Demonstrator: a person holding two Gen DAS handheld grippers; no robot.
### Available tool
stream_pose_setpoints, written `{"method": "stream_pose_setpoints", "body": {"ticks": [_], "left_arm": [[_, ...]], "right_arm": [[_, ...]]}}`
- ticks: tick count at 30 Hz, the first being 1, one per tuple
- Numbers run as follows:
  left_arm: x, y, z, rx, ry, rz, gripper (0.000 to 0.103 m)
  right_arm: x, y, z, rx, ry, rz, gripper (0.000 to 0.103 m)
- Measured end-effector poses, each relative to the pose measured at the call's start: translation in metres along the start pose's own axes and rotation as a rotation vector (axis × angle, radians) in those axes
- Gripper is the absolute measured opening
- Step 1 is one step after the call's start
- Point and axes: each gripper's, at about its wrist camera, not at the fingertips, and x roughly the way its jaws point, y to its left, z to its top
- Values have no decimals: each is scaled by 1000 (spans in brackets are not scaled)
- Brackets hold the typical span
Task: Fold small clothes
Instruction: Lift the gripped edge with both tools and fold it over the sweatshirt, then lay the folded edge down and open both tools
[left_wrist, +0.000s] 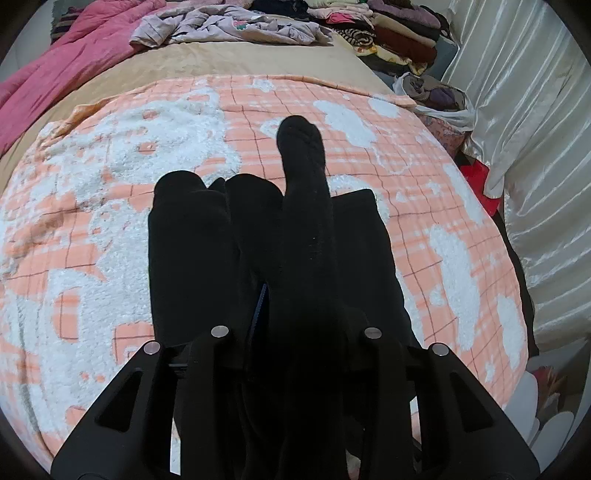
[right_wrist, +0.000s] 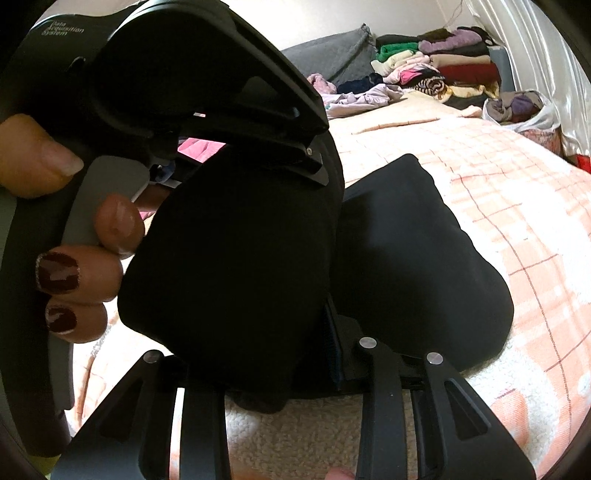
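Matte black hand-held gripper (right_wrist: 310, 373) – round silver screws, grey trigger (right_wrist: 107, 199), chipped dark-red nail polish on fingers (right_wrist: 79, 273).

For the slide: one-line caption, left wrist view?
Left gripper clamps a black sock over a peach-and-white checked blanket, clothes piled behind.

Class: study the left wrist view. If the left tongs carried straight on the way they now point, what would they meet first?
Probably the black sock already lying between the left tongs, and right under it the peach checked blanket. How much gap remains is unclear from this view.
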Motion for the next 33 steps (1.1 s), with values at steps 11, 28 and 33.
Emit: {"method": "stream_pose_setpoints", "body": {"ticks": [11,28,33], "left_arm": [[6,-14,3,27,10,-24,35],[-11,-19,5,32,-54,-62,62],[-21,2,6,-40,-75,-78,62]], "right_arm": [[-1,-10,6,52,25,8,34],[-13,-25,5,113,30,-38,42],[-15,-43,3,191,46,-28,43]]}}
